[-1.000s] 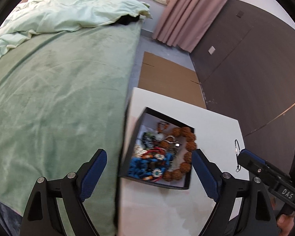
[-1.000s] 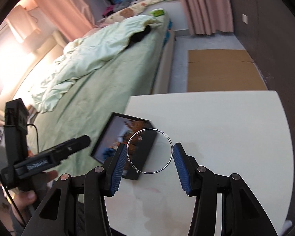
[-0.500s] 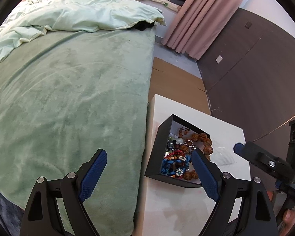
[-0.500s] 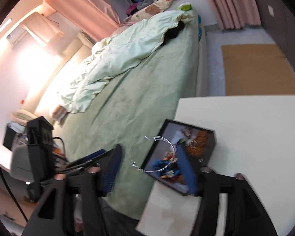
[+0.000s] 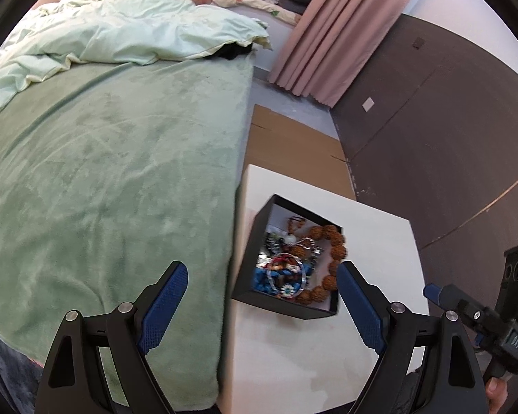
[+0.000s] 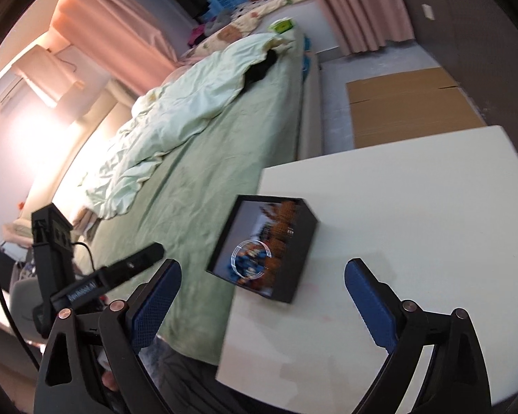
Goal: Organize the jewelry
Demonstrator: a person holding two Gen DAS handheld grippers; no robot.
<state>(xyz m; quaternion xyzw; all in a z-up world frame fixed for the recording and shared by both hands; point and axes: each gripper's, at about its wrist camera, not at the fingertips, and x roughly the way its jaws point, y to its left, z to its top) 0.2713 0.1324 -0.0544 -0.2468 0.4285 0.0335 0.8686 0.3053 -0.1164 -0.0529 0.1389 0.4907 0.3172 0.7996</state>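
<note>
A black jewelry box (image 5: pixel 255 258) stands on the white table (image 5: pixel 373 248) near its left edge; it also shows in the right wrist view (image 6: pixel 298 258). Inside lie brown bead bracelets (image 5: pixel 331 238), blue and red beads (image 5: pixel 264 279) and a thin silver bangle (image 5: pixel 286 274), which also shows on top of the pile in the right wrist view (image 6: pixel 252 253). My left gripper (image 5: pixel 260 298) is open and empty, in front of the box. My right gripper (image 6: pixel 259 293) is open and empty, just short of the box.
A bed with a green blanket (image 5: pixel 114 172) and pale duvet (image 5: pixel 127 38) runs along the table's left side. Flat cardboard (image 5: pixel 293 148) lies on the floor beyond the table. A dark wall (image 5: pixel 449 120) and pink curtains (image 5: pixel 324 34) stand behind.
My right gripper opened wide and let go of the silver bangle, which now lies in the box. Both grippers shifted; the left view swung back toward the box.
</note>
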